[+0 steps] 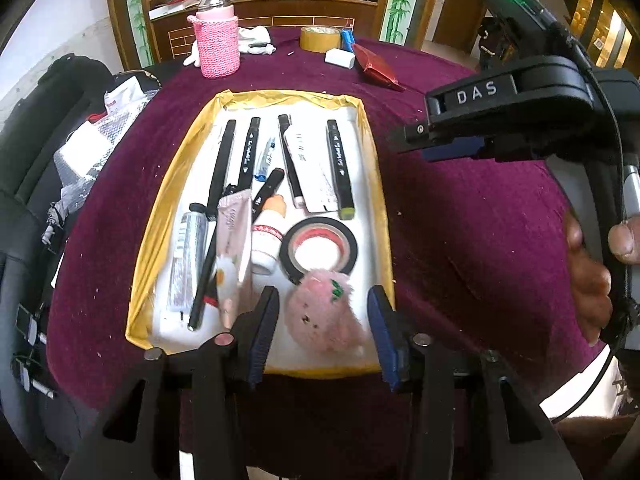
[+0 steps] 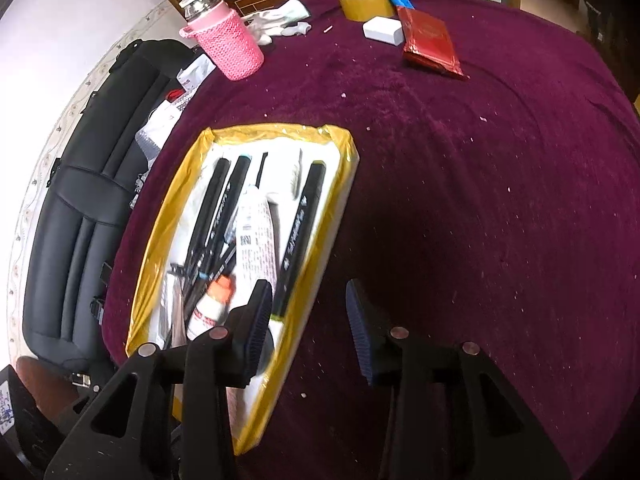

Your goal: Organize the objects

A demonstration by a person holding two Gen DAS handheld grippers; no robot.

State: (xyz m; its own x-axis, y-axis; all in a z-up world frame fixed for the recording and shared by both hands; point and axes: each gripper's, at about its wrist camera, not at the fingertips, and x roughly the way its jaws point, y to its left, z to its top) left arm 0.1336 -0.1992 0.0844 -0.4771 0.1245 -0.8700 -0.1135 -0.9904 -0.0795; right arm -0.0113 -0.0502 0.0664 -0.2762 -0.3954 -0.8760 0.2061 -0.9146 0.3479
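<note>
We hold our left gripper [image 1: 324,320] wide open around the fluffy pink plush toy [image 1: 322,312], which sits in the yellow-edged white tray [image 1: 374,184] with the pens. Our right gripper [image 2: 308,320] waits open above the purple cloth [image 2: 480,200], holding nothing.

Right tool [image 2: 308,320] open, empty, over right rim of yellow-edged tray [image 2: 340,200] holding markers [image 2: 300,236].

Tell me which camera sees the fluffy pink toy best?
The left wrist view. The pink toy lies in the tray just ahead of the open left gripper, so its face and green mark show. In the right wrist view the toy cannot be made out; that corner of the tray sits behind the right gripper.
</note>
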